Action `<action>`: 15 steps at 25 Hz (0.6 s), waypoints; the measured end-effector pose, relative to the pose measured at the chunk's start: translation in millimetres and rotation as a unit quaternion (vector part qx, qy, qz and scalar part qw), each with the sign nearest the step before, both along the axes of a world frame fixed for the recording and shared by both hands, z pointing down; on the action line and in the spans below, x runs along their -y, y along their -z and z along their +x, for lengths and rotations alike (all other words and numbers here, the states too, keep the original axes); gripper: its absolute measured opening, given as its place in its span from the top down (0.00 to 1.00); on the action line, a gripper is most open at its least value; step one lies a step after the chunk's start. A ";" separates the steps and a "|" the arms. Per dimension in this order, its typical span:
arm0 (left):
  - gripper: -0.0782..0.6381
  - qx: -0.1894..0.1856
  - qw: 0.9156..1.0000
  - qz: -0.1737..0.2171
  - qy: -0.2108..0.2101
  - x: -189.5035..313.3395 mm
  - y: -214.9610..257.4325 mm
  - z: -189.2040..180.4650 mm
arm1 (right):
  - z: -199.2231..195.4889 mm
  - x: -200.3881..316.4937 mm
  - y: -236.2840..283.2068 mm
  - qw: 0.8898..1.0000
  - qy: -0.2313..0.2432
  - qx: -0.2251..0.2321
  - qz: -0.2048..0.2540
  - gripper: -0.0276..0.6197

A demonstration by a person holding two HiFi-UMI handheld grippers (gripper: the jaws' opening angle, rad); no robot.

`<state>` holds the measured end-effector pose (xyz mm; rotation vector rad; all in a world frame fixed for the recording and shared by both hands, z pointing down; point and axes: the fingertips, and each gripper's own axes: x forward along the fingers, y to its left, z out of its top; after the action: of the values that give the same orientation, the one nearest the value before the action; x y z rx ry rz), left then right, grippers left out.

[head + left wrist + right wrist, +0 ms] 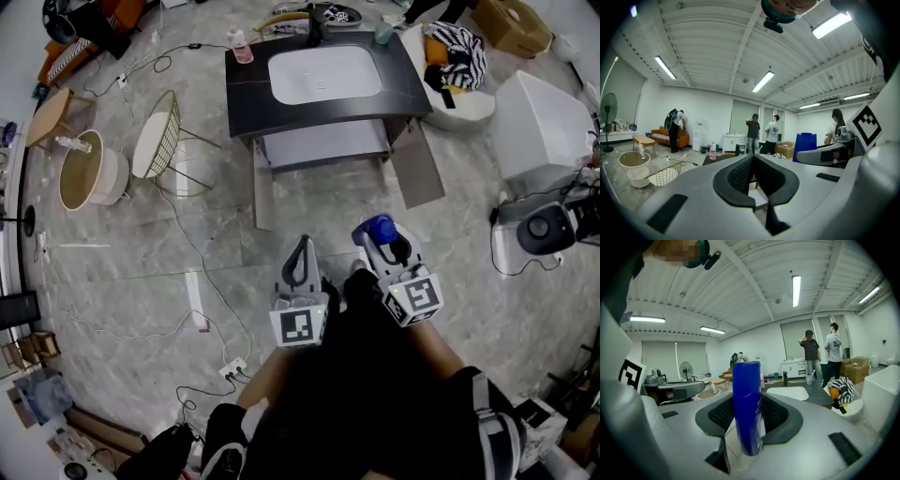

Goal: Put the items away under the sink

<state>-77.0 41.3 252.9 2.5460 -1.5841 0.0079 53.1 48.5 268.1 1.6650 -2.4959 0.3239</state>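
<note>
My right gripper (380,240) is shut on an upright blue spray bottle (375,228), which fills the middle of the right gripper view (747,408) between the black pads (776,416). My left gripper (301,247) is held beside it, jaws shut with nothing in them (752,174). Both are held low in front of me, about a step short of the sink vanity (246,103). Its white basin (323,73) sits in a black counter. Below it the cabinet (323,145) stands open, with both doors (262,197) swung out.
On the counter are a pink bottle (242,47), a faucet (315,23) and a teal cup (382,35). A wire chair (159,145) and a round basket (84,173) stand left; cables (202,262) cross the floor. A tub of clothes (455,70) and a white box (544,122) stand right.
</note>
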 end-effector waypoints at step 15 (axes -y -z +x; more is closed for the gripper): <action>0.87 -0.011 0.998 -0.017 0.065 111.7 -25.6 1.7 | -18.8 138.3 -33.0 0.996 0.088 -0.012 0.011 0.72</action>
<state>-75.4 -70.4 278.4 2.4054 -1.7219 -0.0087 34.4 -89.8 301.0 1.4335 -2.6126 0.2568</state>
